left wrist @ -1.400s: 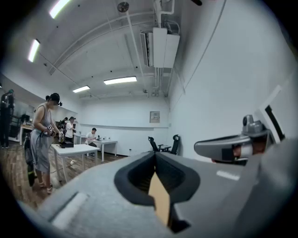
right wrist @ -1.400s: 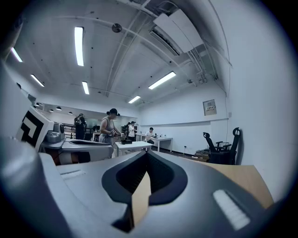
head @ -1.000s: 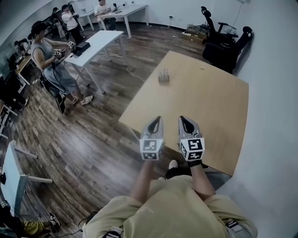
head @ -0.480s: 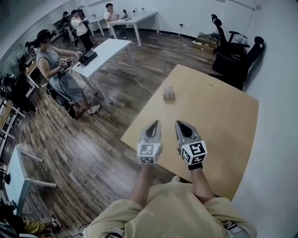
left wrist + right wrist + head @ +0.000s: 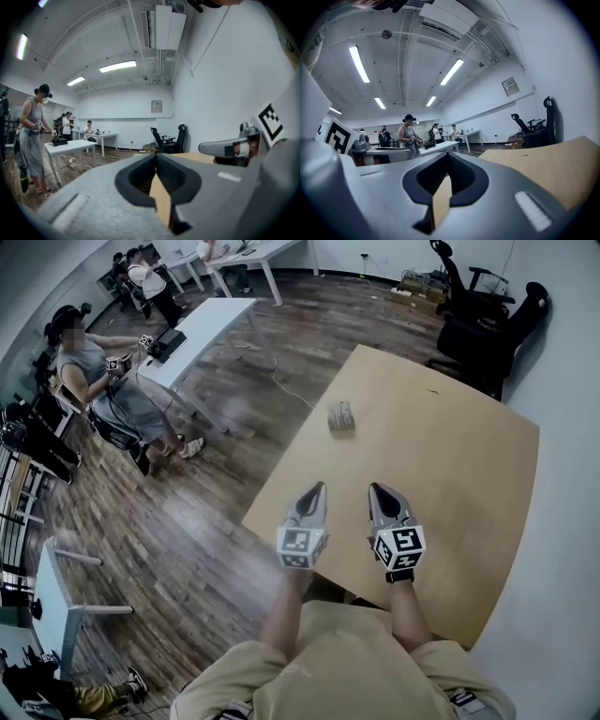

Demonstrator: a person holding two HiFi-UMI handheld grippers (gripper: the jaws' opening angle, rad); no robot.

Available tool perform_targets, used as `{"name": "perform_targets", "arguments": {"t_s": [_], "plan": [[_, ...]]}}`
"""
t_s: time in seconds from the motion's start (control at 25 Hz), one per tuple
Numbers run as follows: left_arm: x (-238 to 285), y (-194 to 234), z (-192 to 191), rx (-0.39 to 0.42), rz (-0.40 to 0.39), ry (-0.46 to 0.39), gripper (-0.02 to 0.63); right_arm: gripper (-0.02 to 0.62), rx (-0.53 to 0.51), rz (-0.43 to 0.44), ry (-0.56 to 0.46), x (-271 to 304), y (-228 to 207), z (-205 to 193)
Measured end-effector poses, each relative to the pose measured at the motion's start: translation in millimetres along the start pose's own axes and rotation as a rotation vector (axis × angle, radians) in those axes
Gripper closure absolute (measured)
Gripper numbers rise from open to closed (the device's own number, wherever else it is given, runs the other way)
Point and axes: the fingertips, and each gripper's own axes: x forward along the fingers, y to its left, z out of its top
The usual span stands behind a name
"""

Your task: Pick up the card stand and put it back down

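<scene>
The card stand point(image 5: 341, 415) is a small grey rack standing near the far left edge of the light wooden table point(image 5: 450, 474). My left gripper point(image 5: 317, 487) hovers over the table's near left edge, shut with nothing in it. Beside it my right gripper point(image 5: 380, 488) is also shut and empty. Both point toward the stand and are well short of it. In the left gripper view the jaws meet at their tips point(image 5: 156, 154), and the right gripper point(image 5: 229, 146) shows alongside. In the right gripper view the closed tips point(image 5: 448, 153) show only the tabletop point(image 5: 553, 164) beyond; the stand is not visible there.
Black office chairs point(image 5: 487, 324) stand past the table's far corner. A white wall runs along the right. White desks point(image 5: 202, 329) and a standing person point(image 5: 103, 381) with grippers are on the wooden floor to the left.
Both grippers have come forward from the table's near edge to over its surface, side by side. The card stand now lies nearer to them. Their jaws have stayed shut.
</scene>
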Motion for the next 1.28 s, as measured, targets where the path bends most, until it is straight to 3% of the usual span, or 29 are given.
{"name": "perform_targets", "arguments": {"t_s": [0.28,0.68,0.96,1.28], "plan": [[73,30,-39,-0.004,-0.121,0.068,0.603,0.591,0.03,-0.099,0.06,57,-51,-27],[178,123,-110,0.049,-0.283,0.226,0.545,0.591,0.092,-0.198,0.183,138,-100,-75],[244,166,-163,0.105,-0.418,0.326,0.408,0.591,0.137,-0.224,0.236,200,-131,-109],[323,172,-210,0.176,-0.627,0.413,0.252,0.591,0.131,-0.175,0.291,259,-140,-139]]}}
